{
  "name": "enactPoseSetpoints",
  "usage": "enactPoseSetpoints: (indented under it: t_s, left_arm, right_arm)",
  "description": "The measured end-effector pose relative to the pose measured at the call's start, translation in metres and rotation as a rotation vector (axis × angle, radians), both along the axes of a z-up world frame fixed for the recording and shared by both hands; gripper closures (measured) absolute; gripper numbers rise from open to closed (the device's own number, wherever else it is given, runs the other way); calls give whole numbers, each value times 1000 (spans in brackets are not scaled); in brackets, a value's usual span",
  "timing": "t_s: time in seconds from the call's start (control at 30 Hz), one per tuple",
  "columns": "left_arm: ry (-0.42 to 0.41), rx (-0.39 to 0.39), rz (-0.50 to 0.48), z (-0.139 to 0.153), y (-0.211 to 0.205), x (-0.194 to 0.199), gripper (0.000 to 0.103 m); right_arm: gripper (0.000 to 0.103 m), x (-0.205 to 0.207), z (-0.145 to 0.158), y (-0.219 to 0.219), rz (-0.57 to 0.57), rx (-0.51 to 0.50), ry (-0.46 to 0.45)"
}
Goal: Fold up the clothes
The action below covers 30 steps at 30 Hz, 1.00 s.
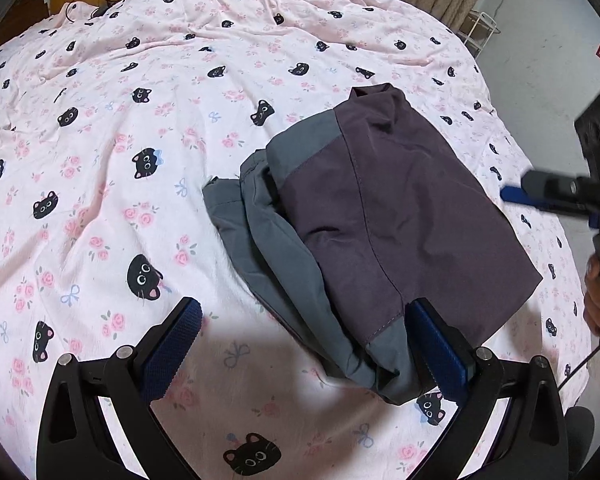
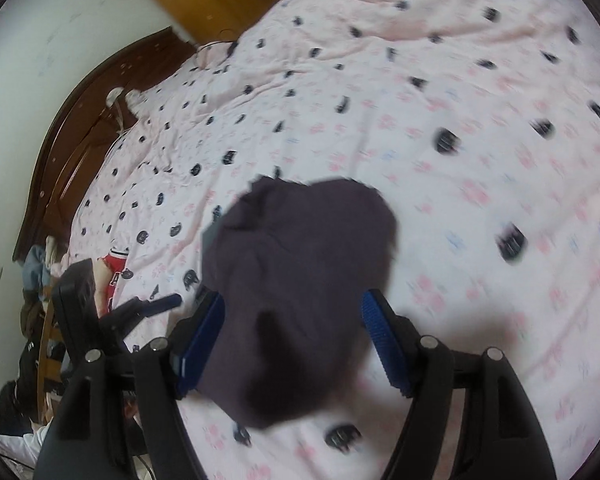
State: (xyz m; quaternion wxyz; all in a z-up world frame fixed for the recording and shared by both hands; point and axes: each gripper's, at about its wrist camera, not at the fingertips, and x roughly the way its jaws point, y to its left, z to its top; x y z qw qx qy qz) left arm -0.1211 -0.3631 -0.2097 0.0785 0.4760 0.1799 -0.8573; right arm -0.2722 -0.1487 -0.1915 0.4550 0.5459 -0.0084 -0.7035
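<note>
Garment (image 2: pixel 300 280) lies between right claw (image 2: pixel 294 344).

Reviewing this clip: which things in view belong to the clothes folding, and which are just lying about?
Part of the job:
- folded purple and grey garment
- left gripper, open
- right gripper, open

Just lying about:
- cat-print bedsheet
- red and white clothing at the bed edge
- wooden headboard

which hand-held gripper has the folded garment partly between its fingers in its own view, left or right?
Both do, and both stand open. The right hand-held gripper frames the purple-and-grey garment squarely; the left hand-held gripper has only the garment's near corner by one finger.
</note>
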Motion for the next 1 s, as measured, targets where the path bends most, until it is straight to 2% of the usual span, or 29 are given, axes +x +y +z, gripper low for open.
enactPoseSetpoints:
  t_s: [0.17, 0.3, 0.47, 0.63, 0.67, 0.8, 0.93, 1.0]
  left_arm:
    - [-17, -3, 9, -8, -1, -1, 1]
    - [-33, 7, 17, -13, -3, 4, 0]
    - [-46, 16, 24, -19, -7, 3, 0]
    - [-60, 30, 27, -25, -10, 2, 0]
    - [-63, 36, 29, -26, -11, 1, 0]
    - [-64, 40, 28, -28, -12, 2, 0]
    - [-47, 81, 45, -25, -16, 9, 0]
    - [-19, 114, 56, -19, -21, 16, 0]
  right_arm:
    - [26, -4, -33, 12, -24, -1, -147]
    - [19, -10, -63, 14, -55, -80, -314]
    - [16, -19, -89, 8, -76, -177, -464]
    - [11, -18, -109, -12, -48, -203, -576]
    - [11, -17, -111, -18, -33, -192, -583]
    - [12, -6, -111, -42, 21, -127, -498]
    - [27, -5, -112, -49, 24, -109, -470]
    - [32, -7, -114, -46, 22, -126, -489]
